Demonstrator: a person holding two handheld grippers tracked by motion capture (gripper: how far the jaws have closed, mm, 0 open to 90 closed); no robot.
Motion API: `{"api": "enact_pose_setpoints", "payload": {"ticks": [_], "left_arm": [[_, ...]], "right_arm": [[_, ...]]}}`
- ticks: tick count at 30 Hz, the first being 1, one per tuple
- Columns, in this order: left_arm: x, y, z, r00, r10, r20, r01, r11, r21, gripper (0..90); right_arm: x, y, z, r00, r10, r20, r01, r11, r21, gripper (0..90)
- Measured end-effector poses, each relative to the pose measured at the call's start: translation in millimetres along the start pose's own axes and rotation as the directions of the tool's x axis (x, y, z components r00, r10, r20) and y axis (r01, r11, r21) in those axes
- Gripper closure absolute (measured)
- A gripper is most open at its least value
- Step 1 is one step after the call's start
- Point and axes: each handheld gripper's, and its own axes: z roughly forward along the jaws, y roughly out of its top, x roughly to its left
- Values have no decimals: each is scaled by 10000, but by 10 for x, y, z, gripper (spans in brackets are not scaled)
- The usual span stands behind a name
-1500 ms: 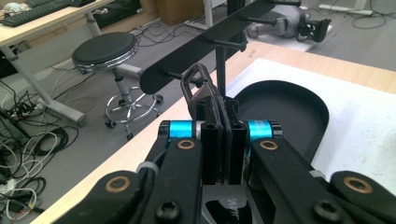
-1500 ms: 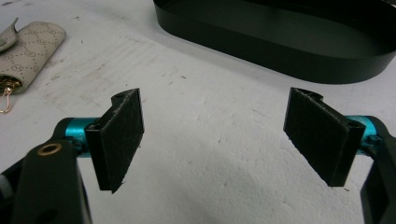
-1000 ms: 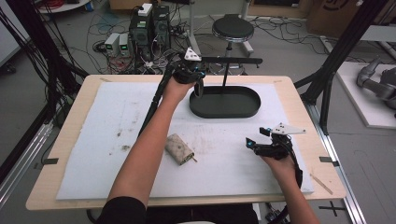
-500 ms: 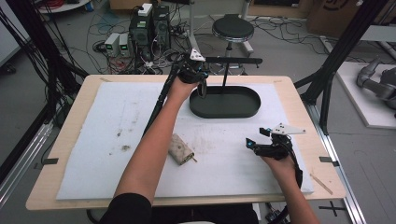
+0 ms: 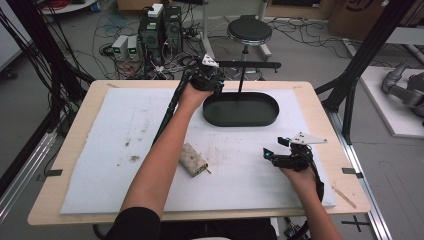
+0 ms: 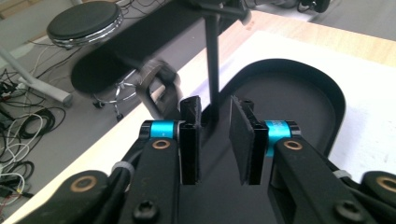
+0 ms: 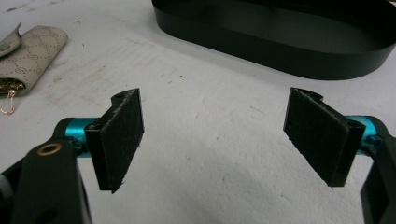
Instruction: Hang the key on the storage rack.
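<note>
Take the round black stool [image 5: 249, 31] as your marker. It stands on a grey floor [image 5: 310, 55] just beyond the far edge of your wooden counter [image 5: 320, 107]. To its left you see computer boxes [image 5: 159, 25] amid tangled cables [image 5: 107, 45]. To its right black frame struts [image 5: 367, 55] slant down, with a white platform [image 5: 395, 100] beyond them. Light is even and soft.

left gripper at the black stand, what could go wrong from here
1. The left gripper has just been opening its jaws, with nothing between them. A looped item hangs blurred from the stand's crossbar; it may be swinging and could slip off.
2. The upright post stands right ahead of the jaws. A push could tip the stand, base tray included.
3. The right gripper rests open, apart from the small pouch, so it steadies nothing.
</note>
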Motion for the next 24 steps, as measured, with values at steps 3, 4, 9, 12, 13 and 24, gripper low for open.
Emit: {"api": "enact_pose_setpoints", "payload": {"ticks": [3,4,9,12,13,24], "left_arm": [[-25,-77,-67,9998,-83,176,84,10000,-21,674],[-32,-116,-98,9994,-227,269,229,9997,-78,655],[-11,-314,-284,9970,-559,542,567,9983,-148,602],[8,-439,-460,9953,-673,692,689,9974,-221,558],[8,-439,-460,9953,-673,692,689,9974,-221,539],[-56,-878,-934,9914,-784,1045,833,9956,-434,387]], "right_arm": [[1,0,-2,10000,3,3,-3,10000,-7,205],[1,0,-4,10000,2,4,-2,10000,-11,205],[0,-1,0,10000,-8,31,8,10000,7,205],[7,0,-4,10000,-8,76,8,10000,8,205],[7,0,-4,10000,-8,76,8,10000,8,205],[13,7,9,9999,-6,119,5,10000,37,205]]}}
